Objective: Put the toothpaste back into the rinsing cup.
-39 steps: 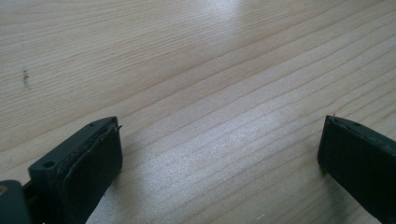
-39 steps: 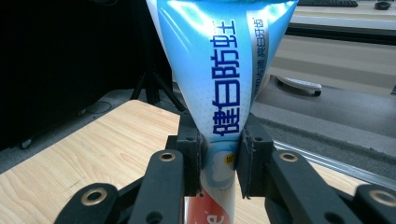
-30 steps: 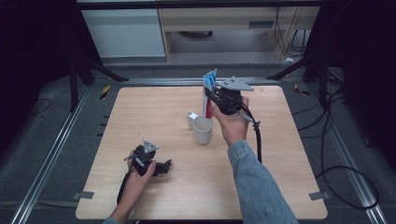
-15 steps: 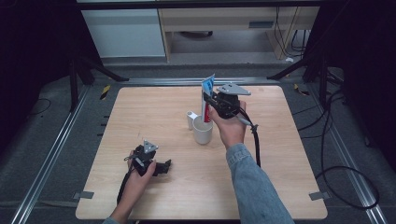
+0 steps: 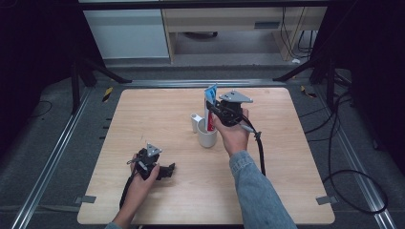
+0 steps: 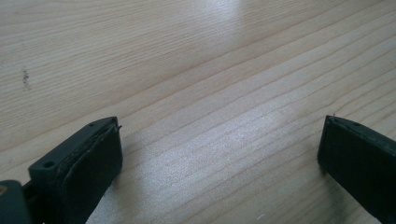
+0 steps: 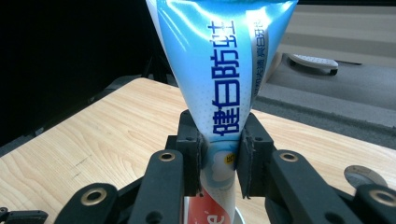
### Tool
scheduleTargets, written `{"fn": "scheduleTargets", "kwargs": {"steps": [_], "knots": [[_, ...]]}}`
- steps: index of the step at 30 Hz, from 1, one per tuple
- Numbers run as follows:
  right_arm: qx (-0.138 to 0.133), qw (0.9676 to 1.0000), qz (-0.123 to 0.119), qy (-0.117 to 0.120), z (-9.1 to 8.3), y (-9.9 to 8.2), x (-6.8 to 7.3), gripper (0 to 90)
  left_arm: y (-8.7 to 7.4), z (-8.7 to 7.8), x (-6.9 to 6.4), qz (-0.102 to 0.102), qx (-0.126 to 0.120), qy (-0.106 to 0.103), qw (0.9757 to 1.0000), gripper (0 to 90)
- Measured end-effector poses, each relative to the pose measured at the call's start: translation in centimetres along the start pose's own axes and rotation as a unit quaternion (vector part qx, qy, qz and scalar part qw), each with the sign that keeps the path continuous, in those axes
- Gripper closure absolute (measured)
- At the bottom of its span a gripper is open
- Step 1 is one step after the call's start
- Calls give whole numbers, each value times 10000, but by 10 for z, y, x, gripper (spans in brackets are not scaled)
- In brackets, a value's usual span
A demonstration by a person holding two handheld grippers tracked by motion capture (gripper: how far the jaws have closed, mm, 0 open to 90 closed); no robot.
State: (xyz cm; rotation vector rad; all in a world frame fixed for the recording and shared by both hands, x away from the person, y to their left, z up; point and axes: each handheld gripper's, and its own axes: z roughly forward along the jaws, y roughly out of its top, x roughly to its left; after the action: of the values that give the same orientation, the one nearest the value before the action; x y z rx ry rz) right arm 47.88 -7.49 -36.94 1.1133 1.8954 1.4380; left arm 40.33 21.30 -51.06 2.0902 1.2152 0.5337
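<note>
High view: one toothpaste tube [image 5: 209, 102] with blue Chinese lettering, pinched by right gripper [image 5: 213, 109], above one white cup [image 5: 207, 136]; left gripper [image 5: 165, 170], at seven o'clock, gapes wide.

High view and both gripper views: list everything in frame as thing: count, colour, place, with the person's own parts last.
table: one, light wood, centre of the high view, on a grey floor.
mug: one, white, upright at mid-table, handle toward the left.
toothpaste tube: one, blue and white with a red lower end, upright, lower end at the mug's mouth.
cabinet: one, white, beyond the table's far edge.
left gripper: one, black, low over the near-left table, jaws apart over bare wood.
right gripper: one, black, above the mug, jaws clamped on the tube.
right sleeve: one, blue denim, near right.
</note>
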Motion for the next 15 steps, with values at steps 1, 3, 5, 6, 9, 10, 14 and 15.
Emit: {"fn": "scheduleTargets", "kwargs": {"steps": [1,3,5,6,9,10,14,15], "knots": [[19,10000,15,-7,1,-2,0,735,0,0,0,0,0,0,10000,0],[17,10000,28,-9,1,-3,-1,736,0,0,0,0,0,0,10000,0],[38,10000,48,1,2,-6,-2,736,0,0,0,1,1,1,10000,0],[38,10000,48,1,2,-6,-2,736,0,0,0,1,1,0,10000,0],[89,9999,128,10,5,-11,-3,735,0,0,0,2,2,1,10000,0],[94,9999,121,8,6,-12,-3,735,0,0,0,3,1,1,10000,0],[138,9998,144,7,8,-16,-4,735,0,0,0,4,3,1,10000,0],[175,9997,175,9,10,-19,-4,735,0,0,0,2,2,2,10000,0]]}}
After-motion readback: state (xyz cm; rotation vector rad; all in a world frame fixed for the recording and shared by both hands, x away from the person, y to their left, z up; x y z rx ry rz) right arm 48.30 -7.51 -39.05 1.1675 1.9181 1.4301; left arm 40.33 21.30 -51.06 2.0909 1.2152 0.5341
